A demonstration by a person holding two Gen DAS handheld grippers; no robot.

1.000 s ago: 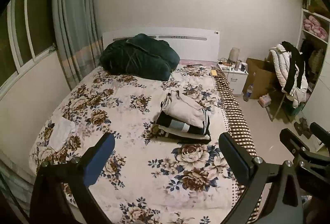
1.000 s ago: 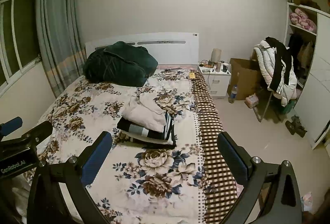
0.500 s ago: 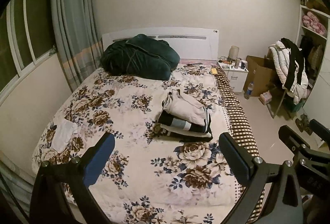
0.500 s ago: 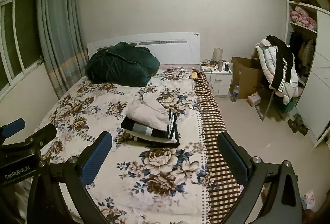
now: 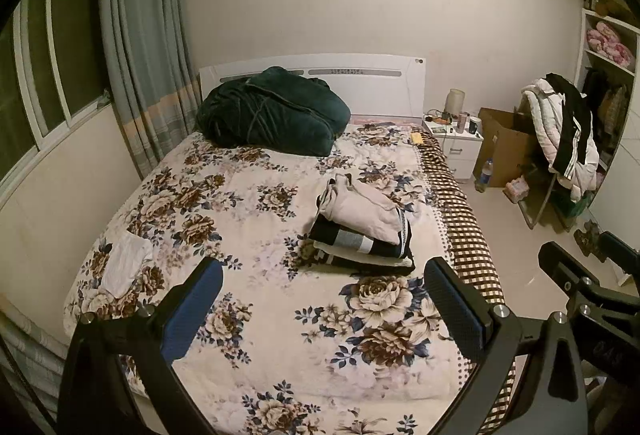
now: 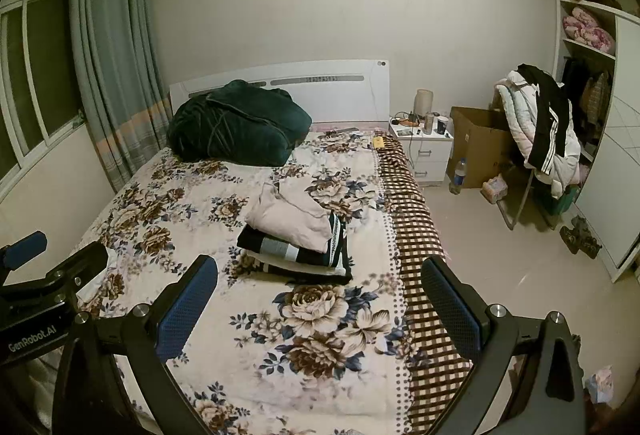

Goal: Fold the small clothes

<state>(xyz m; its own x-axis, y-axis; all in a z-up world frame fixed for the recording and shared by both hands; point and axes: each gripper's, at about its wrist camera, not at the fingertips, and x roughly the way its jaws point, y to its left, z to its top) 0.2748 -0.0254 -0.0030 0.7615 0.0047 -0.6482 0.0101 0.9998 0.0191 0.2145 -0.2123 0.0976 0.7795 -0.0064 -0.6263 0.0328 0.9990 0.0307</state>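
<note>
I'm pulling back from the bed (image 5: 280, 315): the stack of folded clothes (image 5: 362, 231) looks smaller than a second ago. Left tool (image 5: 320, 309) and right tool (image 6: 320, 309) both gape wide, empty. That white cloth (image 5: 126, 263) near the left edge, possibly unfolded, comes next.

A stack of folded clothes (image 5: 362, 231) sits on the bed (image 5: 256, 315) toward its right edge. A bundled blanket (image 5: 272, 113) lies behind it against the headboard (image 5: 372, 75). A small cloth (image 5: 124, 263) rests at the bed's left edge. The nightstand (image 5: 454, 143) stands right of the headboard.
</note>
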